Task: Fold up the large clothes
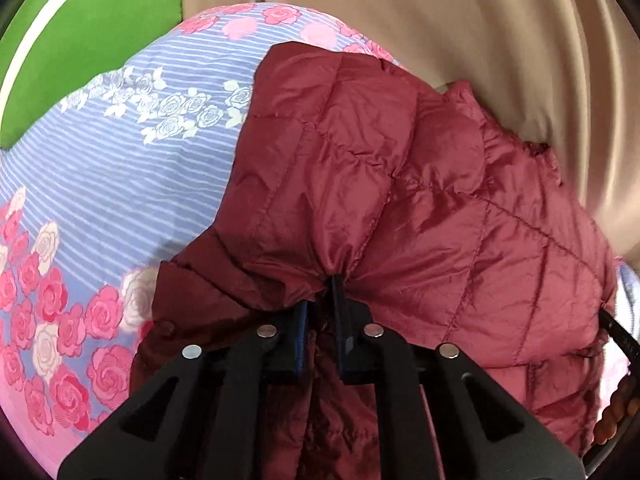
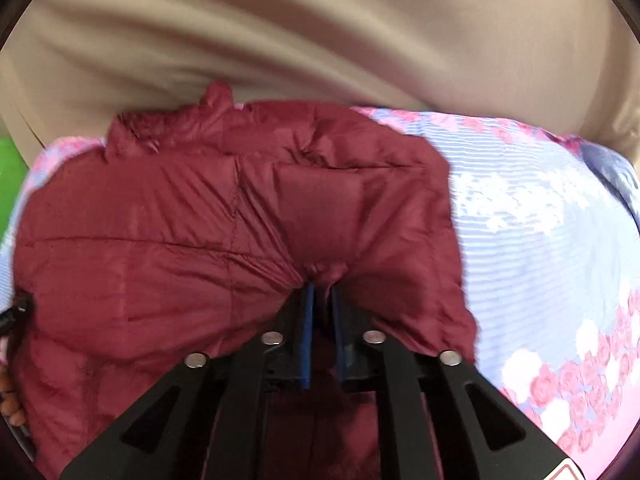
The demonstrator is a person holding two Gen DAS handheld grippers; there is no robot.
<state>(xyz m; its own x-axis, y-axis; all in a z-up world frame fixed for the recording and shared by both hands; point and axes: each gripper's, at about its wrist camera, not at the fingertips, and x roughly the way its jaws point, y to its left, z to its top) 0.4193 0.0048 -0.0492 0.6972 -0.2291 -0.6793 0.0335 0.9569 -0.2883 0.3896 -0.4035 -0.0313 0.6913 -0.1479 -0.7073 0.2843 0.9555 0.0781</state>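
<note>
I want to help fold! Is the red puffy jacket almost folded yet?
Not yet. Done: both grippers have grabbed it. The left gripper and right gripper each pinch the jacket near its edge. It lies bunched and puffy on the flowery sheet. Left: laying it flat and folding it over.

Bright even light, fisheye-bent edges, motion blur in right wrist view

Jacket (image 1: 420, 184) hem hidden under the gripper bodies; right wrist view motion-blurred throughout.
</note>
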